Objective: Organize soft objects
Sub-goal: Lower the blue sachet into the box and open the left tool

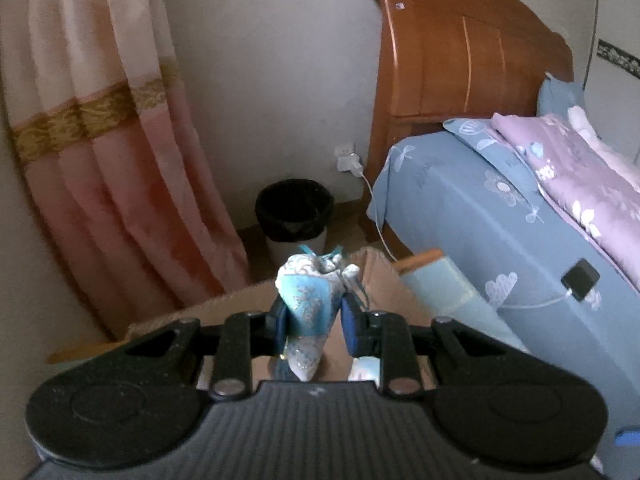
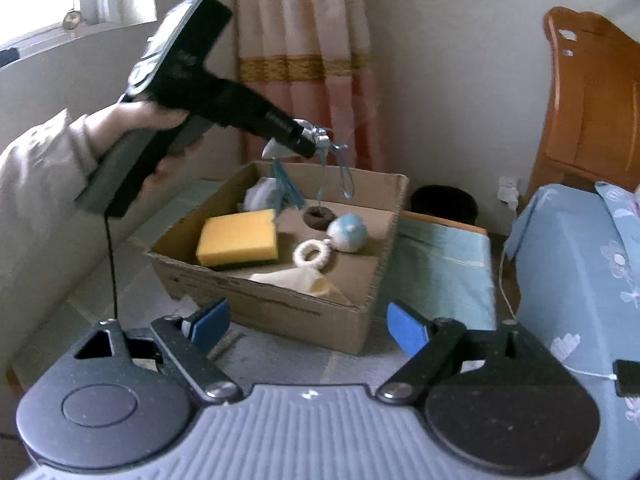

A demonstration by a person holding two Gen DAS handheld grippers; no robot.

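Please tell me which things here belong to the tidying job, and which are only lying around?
Job: blue sachet in left hand-held gripper; cardboard box; yellow sponge; ring toy; blue plush ball.

Lying about: bin; curtain; charger; bed.

Your left gripper (image 1: 314,314) is covering the middle of the blue pouch (image 1: 308,294), and its housing is hiding most of the cardboard box (image 1: 240,302) below. In the right wrist view, the pouch (image 2: 310,140) is blurring behind the fingertips, and the frame edge is cutting off the phone (image 2: 628,378)
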